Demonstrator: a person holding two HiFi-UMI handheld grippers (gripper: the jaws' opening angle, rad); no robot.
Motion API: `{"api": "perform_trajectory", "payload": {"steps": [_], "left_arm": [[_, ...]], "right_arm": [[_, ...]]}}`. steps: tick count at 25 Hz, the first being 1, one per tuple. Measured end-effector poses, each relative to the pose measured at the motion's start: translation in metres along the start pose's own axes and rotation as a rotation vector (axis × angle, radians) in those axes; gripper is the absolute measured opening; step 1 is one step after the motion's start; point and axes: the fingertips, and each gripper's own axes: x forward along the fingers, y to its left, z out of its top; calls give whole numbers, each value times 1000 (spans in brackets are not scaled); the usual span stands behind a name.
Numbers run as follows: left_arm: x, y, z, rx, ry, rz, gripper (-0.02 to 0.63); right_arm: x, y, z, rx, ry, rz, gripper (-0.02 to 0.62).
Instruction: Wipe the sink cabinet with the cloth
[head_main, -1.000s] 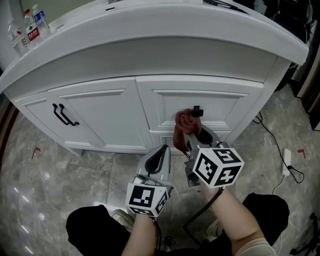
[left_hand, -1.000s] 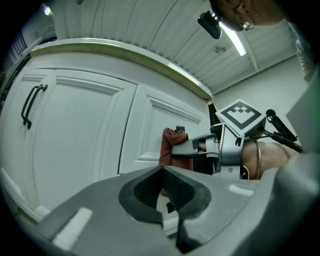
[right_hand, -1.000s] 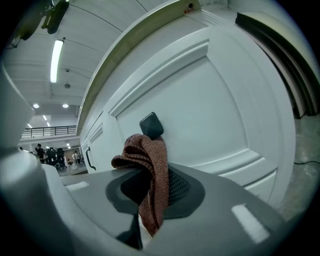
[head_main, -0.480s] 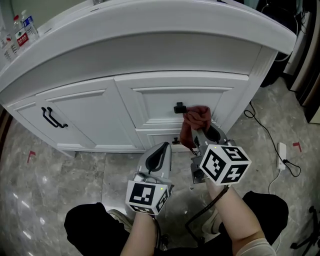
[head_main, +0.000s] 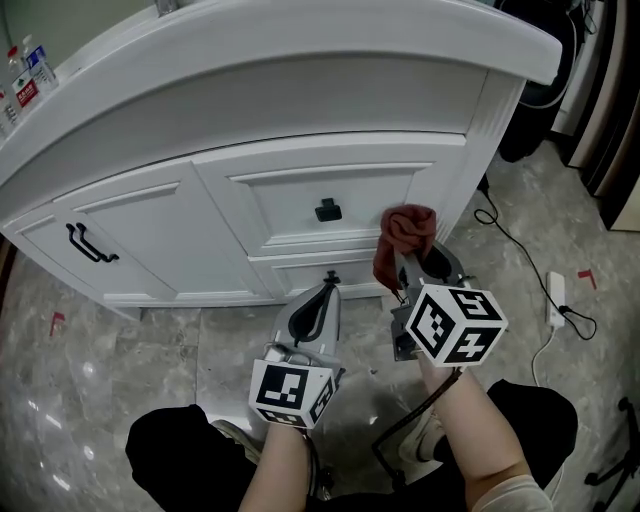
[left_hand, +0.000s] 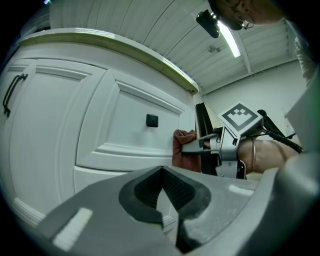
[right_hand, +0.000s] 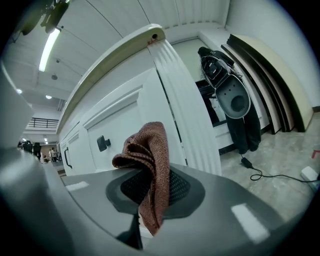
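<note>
The white sink cabinet (head_main: 250, 200) fills the head view, its upper drawer carrying a black knob (head_main: 327, 210). A reddish-brown cloth (head_main: 405, 232) is pinched in my right gripper (head_main: 405, 264) and rests against the drawer front's right end, beside the fluted corner post (head_main: 480, 170). In the right gripper view the cloth (right_hand: 148, 155) hangs folded over the shut jaws of the right gripper (right_hand: 150, 192), with the cabinet (right_hand: 125, 120) just behind. My left gripper (head_main: 318, 302) hovers lower left, shut and empty, off the cabinet. The left gripper (left_hand: 162, 195) view shows the cloth (left_hand: 183, 147) to the right of the knob (left_hand: 151, 120).
Black double door handles (head_main: 85, 243) sit on the left doors, a second small knob (head_main: 331, 277) below the drawer. Water bottles (head_main: 22, 75) stand on the counter's far left. A cable and power strip (head_main: 555, 300) lie on the marble floor at right. My knees show below.
My right gripper has carried the cloth to the right along the drawer front, from the black knob to the drawer's right end. The left gripper has stayed low and shut.
</note>
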Motion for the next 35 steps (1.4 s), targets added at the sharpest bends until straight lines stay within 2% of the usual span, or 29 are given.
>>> {"api": "perform_trajectory", "payload": {"steps": [3,7,12,16,19,22,27,32,35], "left_arm": [[1,2,2,-6,-8,6,0],[1,3,-1,-11,-8,4,0],[-8,10,-15,-25,10,20,0],[-20,22,-23,-32,9,38,0],[-34,37,-29,-38,9,64,0],[-49,55,-34,-41,20,98,0],[-72,91,-36,-49,21,161,0],[-86,117,-41,-3,49,187,0],[-89,129,-41,-34,39,208,0]], "right_arm": [[-5,-9,-1,-12,-3,-34,80],[-14,-34,-8,-29,7,-126,80],[-17,-30,-27,-26,22,-133,80],[-10,3,-60,-60,66,-78,80],[2,32,-88,-41,104,-19,80],[20,68,-104,-24,113,51,80],[52,129,-130,-53,143,164,80],[76,163,-150,-67,169,233,80],[85,173,-158,-61,178,259,80]]}}
